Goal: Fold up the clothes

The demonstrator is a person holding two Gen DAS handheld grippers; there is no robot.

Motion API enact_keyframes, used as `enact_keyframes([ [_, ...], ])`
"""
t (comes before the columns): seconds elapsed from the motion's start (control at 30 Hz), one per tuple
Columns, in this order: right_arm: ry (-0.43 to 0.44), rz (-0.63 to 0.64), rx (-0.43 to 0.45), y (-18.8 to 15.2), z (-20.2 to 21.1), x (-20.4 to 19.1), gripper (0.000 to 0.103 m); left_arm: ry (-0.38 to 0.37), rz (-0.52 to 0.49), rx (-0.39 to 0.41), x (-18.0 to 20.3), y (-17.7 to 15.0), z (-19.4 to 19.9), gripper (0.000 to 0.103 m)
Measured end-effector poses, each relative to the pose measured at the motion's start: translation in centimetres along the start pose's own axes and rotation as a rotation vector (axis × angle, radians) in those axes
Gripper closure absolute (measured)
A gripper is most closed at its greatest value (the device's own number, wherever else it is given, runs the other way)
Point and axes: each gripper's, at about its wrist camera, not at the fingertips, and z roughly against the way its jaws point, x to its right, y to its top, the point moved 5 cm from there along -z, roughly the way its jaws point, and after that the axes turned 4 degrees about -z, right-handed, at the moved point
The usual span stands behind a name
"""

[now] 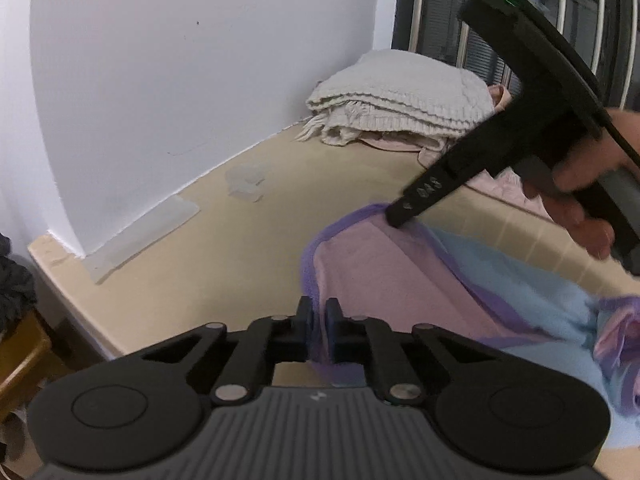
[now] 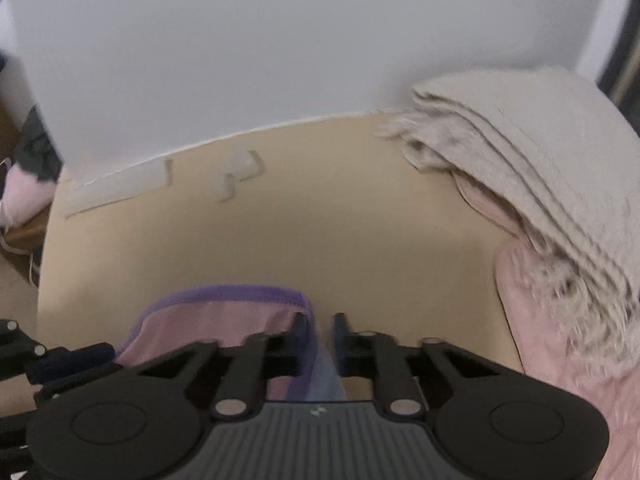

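Both grippers, left (image 1: 319, 320) and right (image 2: 318, 330), clench the purple-trimmed pink garment (image 1: 372, 264) (jaws pinching its hem) near the folded beige blanket (image 1: 404, 96).

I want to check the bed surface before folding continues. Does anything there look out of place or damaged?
Yes. Two whitish patches lie on the tan surface near the wall, like peeling tape or film. The beige blanket pile sits askew over pink cloth.
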Motion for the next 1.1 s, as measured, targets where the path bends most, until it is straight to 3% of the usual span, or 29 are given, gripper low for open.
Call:
enact_keyframes([
  [0.27, -0.149, -0.222, 0.093, -1.5, 4.5, 6.7, 0.101, -0.136, -0.033, 0.056, 2.7, 6.1, -2.6, 0.102],
  [0.57, -0.334, -0.579, 0.218, -5.3, 12.3, 18.3, 0.101, -0.311, -0.143, 0.092, 11.9, 13.0, -5.2, 0.102],
  [0.73, -0.427, -0.69, 0.256, -8.0, 15.5, 22.2, 0.101, -0.414, -0.158, 0.078, 16.3, 15.5, -6.7, 0.102],
  [0.8, -0.457, -0.725, 0.259, -9.0, 16.4, 23.6, 0.101, -0.45, -0.158, 0.064, 17.9, 16.5, -7.6, 0.102],
  [0.97, -0.551, -0.77, 0.215, -10.8, 15.2, 27.9, 0.101, -0.455, -0.171, 0.019, 22.1, 17.9, -10.8, 0.099],
  [1.1, -0.592, -0.716, 0.134, -12.6, 12.9, 29.2, 0.088, -0.479, -0.166, -0.037, 22.0, 17.7, -11.3, 0.097],
])
